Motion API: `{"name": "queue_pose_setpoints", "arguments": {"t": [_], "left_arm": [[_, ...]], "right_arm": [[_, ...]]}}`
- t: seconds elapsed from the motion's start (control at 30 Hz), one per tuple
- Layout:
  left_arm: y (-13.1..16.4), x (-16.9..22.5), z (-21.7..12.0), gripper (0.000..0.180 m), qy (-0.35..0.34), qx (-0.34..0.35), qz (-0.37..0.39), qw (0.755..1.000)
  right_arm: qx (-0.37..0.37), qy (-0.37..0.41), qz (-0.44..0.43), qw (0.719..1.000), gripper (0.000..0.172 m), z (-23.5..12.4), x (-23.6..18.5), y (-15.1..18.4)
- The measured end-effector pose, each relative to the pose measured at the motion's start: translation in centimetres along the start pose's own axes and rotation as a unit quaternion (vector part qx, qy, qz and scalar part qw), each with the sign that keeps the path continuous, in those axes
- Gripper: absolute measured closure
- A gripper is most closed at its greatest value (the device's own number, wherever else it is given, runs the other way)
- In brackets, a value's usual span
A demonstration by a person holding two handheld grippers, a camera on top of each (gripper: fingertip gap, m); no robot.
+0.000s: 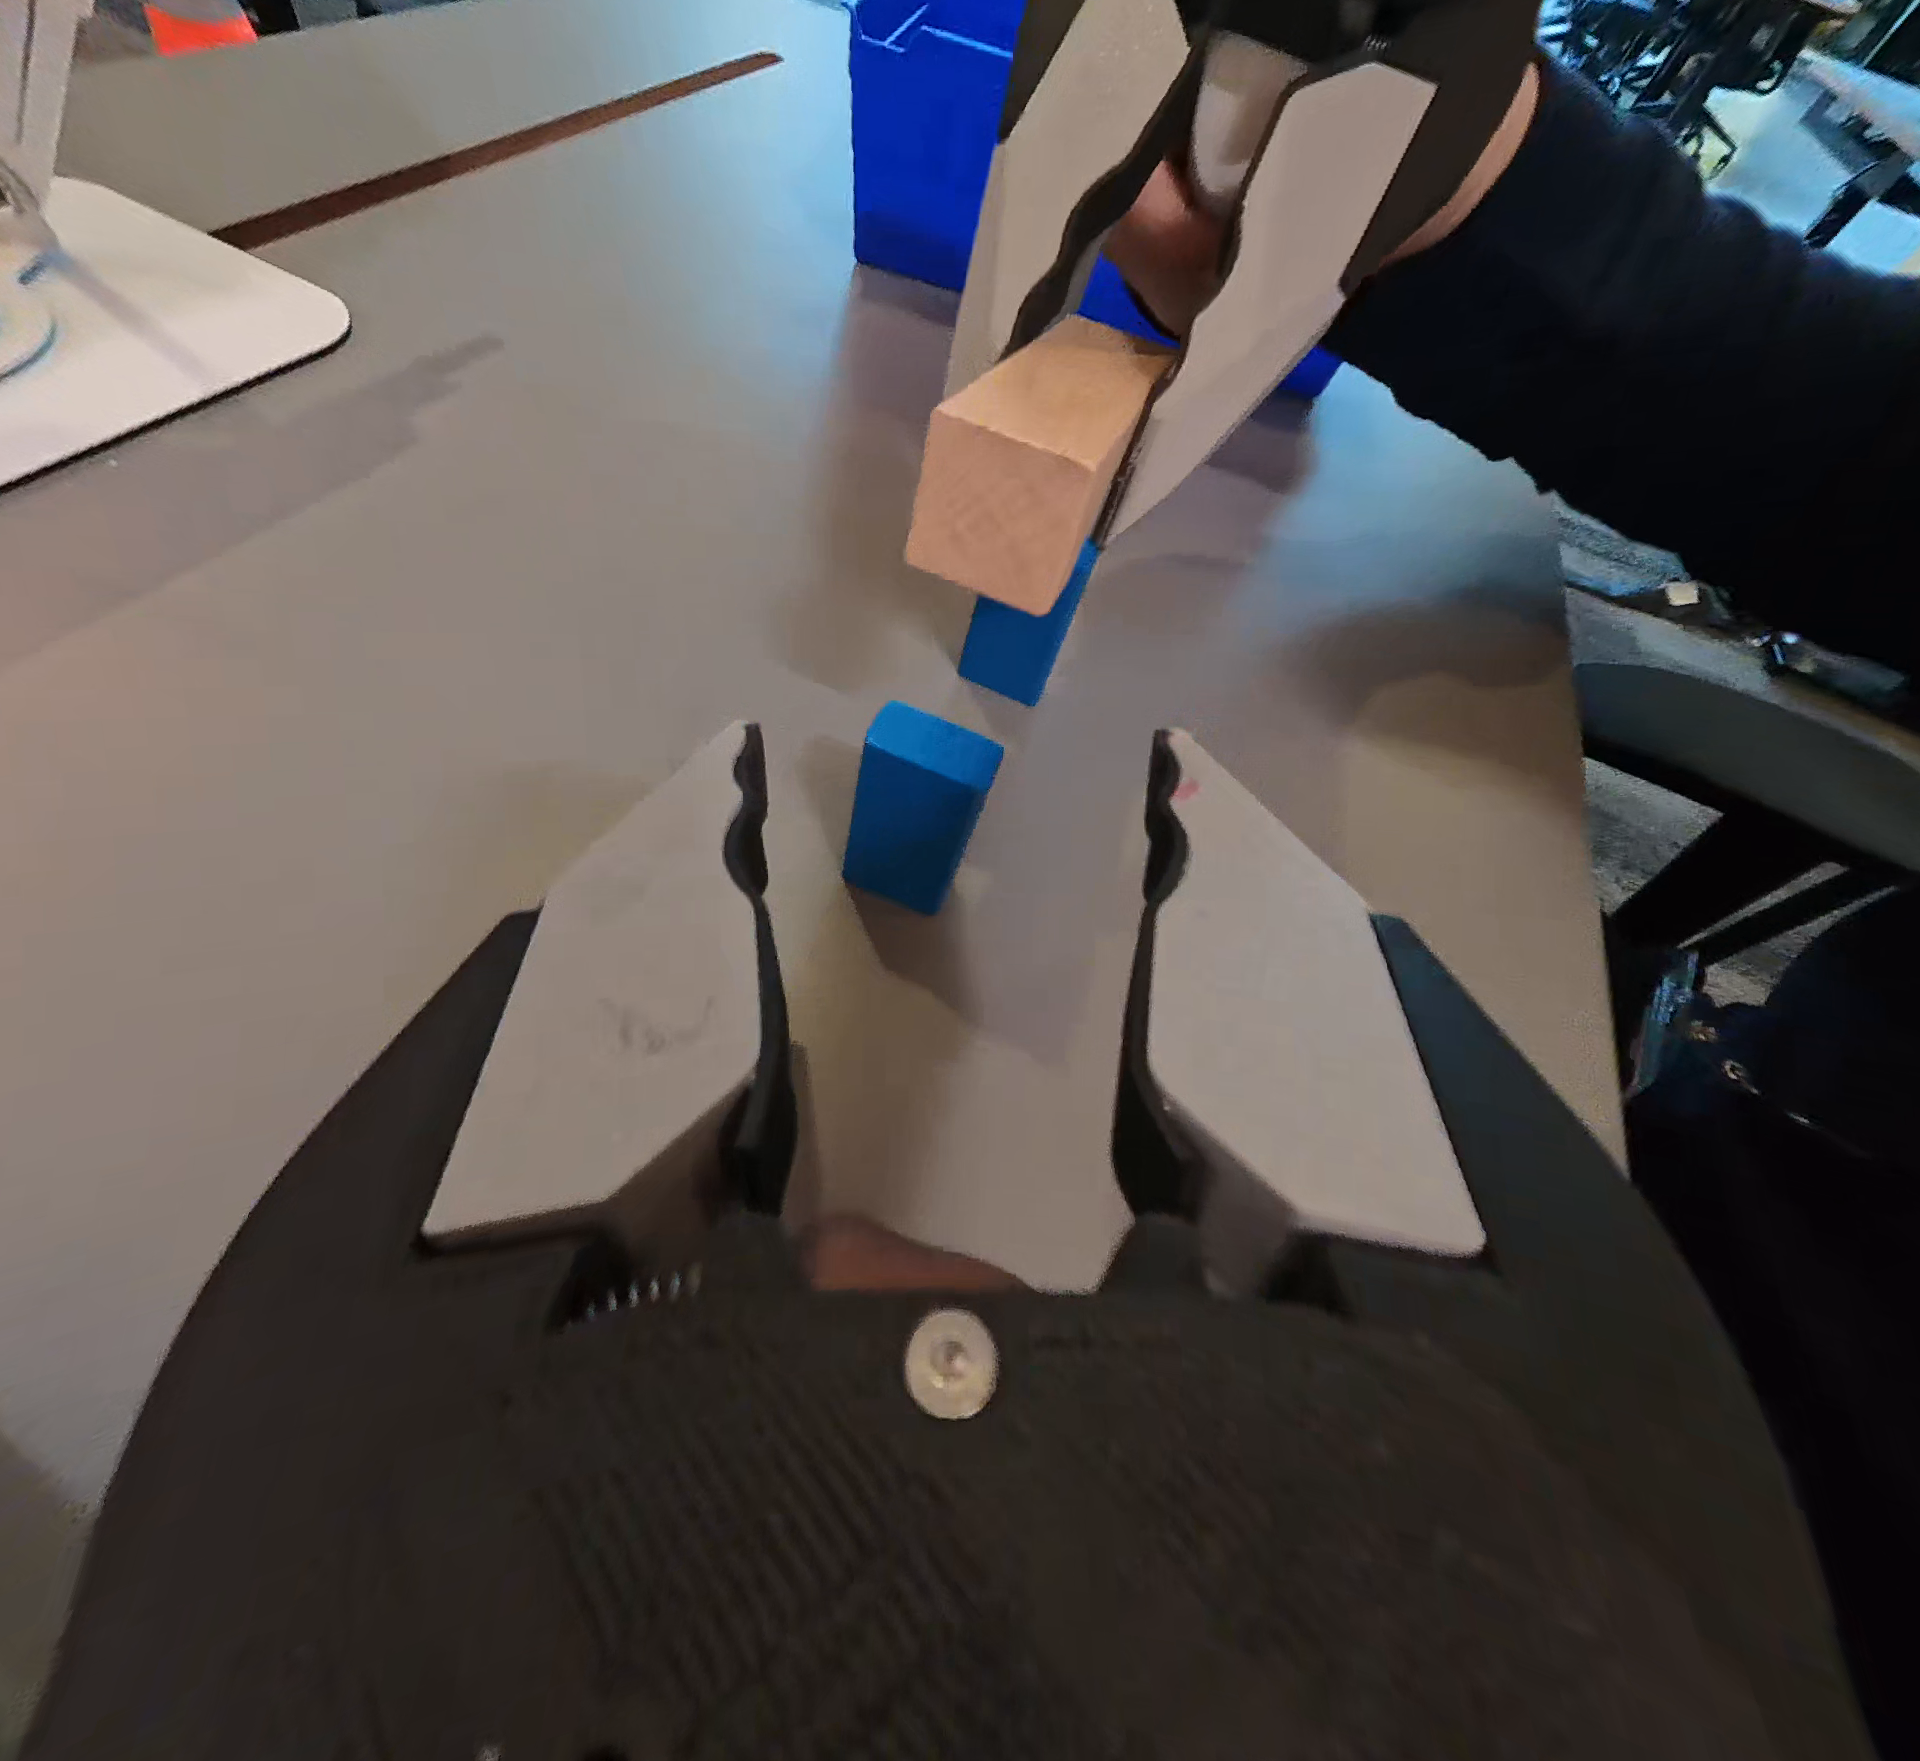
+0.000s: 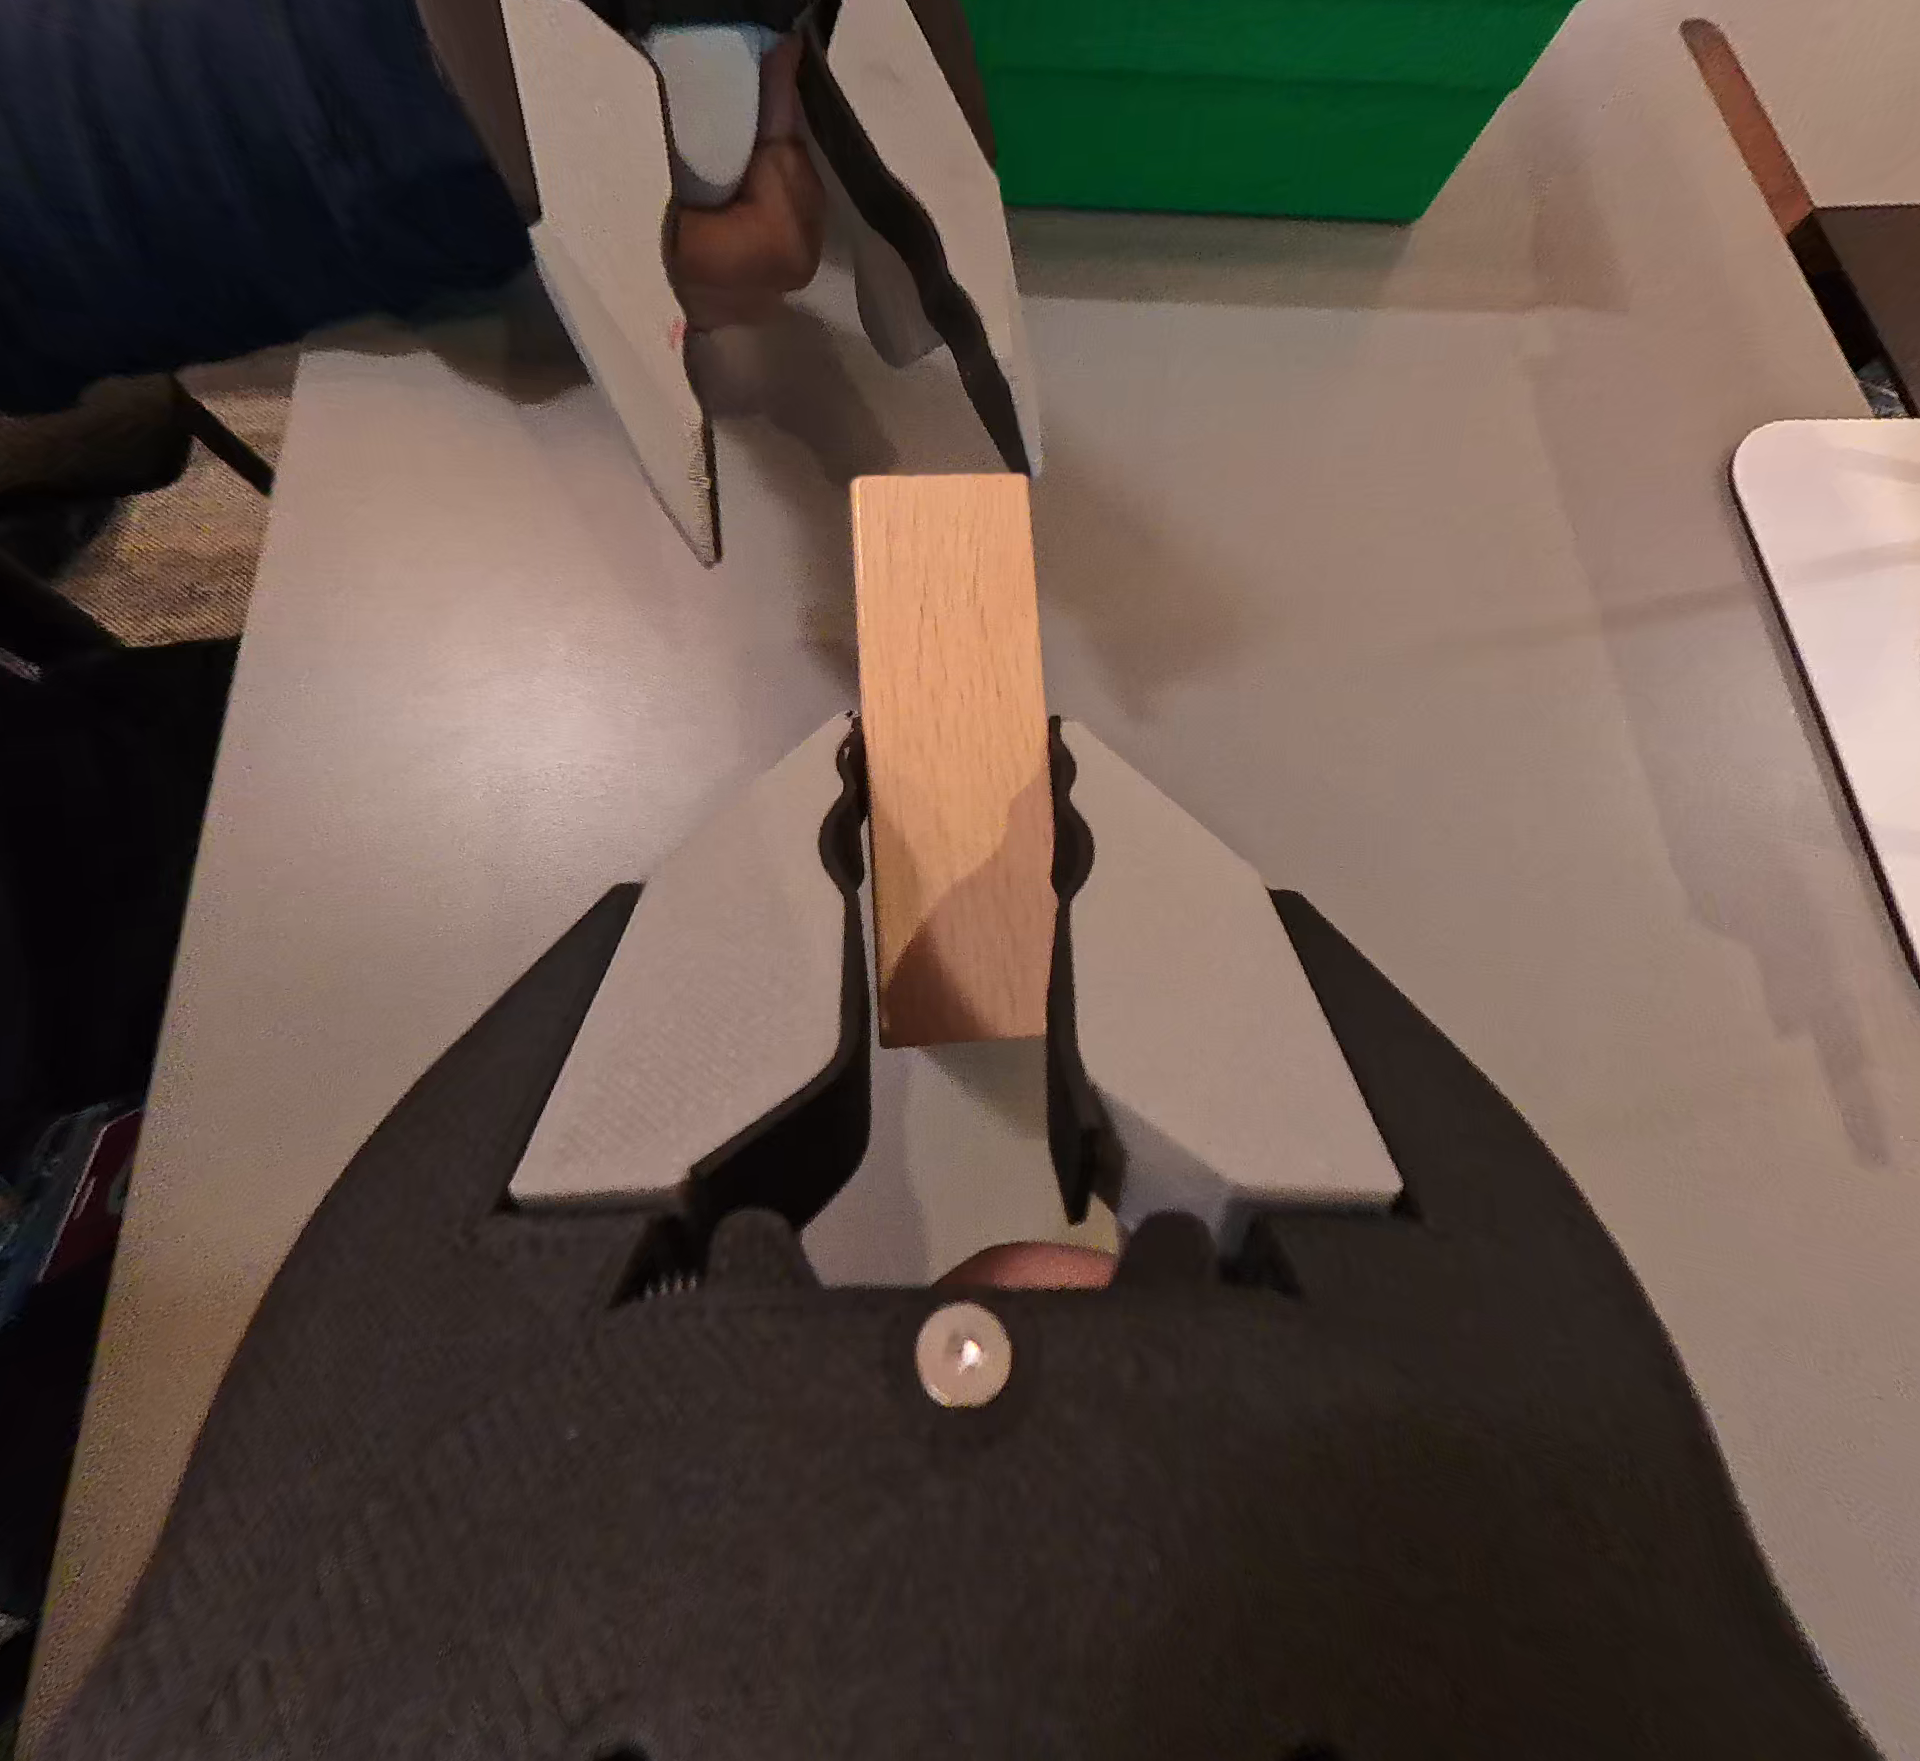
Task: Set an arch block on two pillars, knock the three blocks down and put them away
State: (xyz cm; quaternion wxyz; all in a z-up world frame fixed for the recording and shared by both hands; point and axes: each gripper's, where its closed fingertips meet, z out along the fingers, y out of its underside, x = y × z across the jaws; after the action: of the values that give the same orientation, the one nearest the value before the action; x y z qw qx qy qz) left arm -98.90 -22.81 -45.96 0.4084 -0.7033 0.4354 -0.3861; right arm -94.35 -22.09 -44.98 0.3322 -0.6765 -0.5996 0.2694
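Two blue pillars stand upright on the grey table [image 1: 468, 568]. The near one [image 1: 914, 818] stands just ahead of my left gripper [image 1: 956, 732], between its open fingertips, with a clear gap on both sides. The far one [image 1: 1023, 636] is partly covered by the wooden block [image 1: 1023, 475]. My right gripper [image 2: 954, 724] is shut on that block [image 2: 951, 755], with both pads pressed on its long sides. It holds the block level above the pillars. In the right wrist view the block hides the pillars, and the left gripper's fingers [image 2: 644, 402] stand spread beyond the block's far end.
A blue bin [image 1: 925, 122] stands at the far side behind the right gripper. A green bin [image 2: 1247, 49] stands at the opposite side. A white stand base [image 1: 135, 329] lies on the table to the left. The table's edge runs along the right [image 1: 1569, 776]. The gap from one gripper's tips to the other's is roughly 6 centimeters.
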Motion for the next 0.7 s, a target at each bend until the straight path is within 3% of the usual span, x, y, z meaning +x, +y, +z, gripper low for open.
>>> {"name": "queue_pose_setpoints", "arguments": {"t": [0.7], "left_arm": [[4.7, -1.6, 1.1, 0.106, -0.034, -0.122, -0.004, 0.992]], "right_arm": [[-0.076, -0.008, -0.025, 0.997, 0.141, 2.0, -0.2, 0.9]]}}
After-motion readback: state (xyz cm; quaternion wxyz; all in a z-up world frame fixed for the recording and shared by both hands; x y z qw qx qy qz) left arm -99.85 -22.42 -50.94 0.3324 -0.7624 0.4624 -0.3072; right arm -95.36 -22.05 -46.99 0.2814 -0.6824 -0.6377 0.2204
